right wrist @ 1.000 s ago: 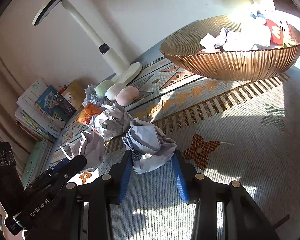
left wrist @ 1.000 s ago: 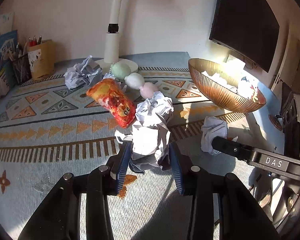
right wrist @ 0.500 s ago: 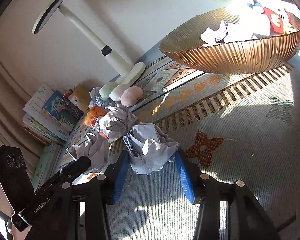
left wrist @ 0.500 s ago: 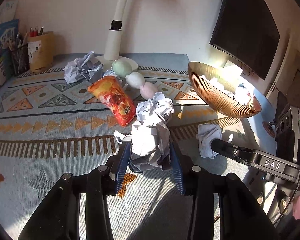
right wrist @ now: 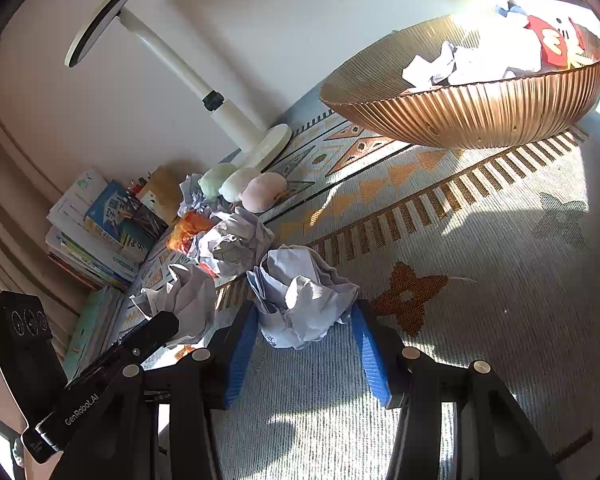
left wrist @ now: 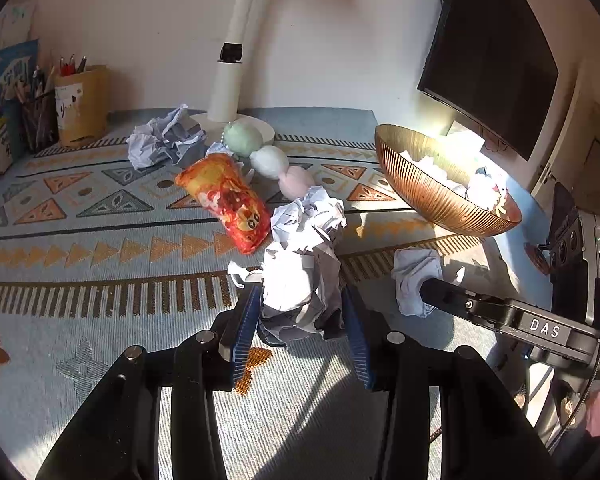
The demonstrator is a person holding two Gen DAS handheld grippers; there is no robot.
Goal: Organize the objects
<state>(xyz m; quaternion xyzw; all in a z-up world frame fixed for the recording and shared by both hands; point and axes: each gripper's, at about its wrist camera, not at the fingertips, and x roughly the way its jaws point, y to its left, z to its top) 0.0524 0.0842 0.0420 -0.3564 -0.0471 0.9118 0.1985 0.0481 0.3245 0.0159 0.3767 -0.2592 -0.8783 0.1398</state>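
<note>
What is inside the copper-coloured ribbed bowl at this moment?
The bowl holds crumpled white paper and a red and white packet near its far rim. Whatever lies lower down is hidden by the bowl's wall and by the paper on top.

Two close wrist views, angled down, sharing the copper bowl [left wrist: 432, 196].

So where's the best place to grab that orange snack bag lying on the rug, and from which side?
Probably across the middle of the orange snack bag, with the fingers on its two long sides. It lies flat and puffy, slanting from far left to near right, so its narrow width suits the jaws. Come from above on its open left side; crumpled paper crowds the right.
</note>
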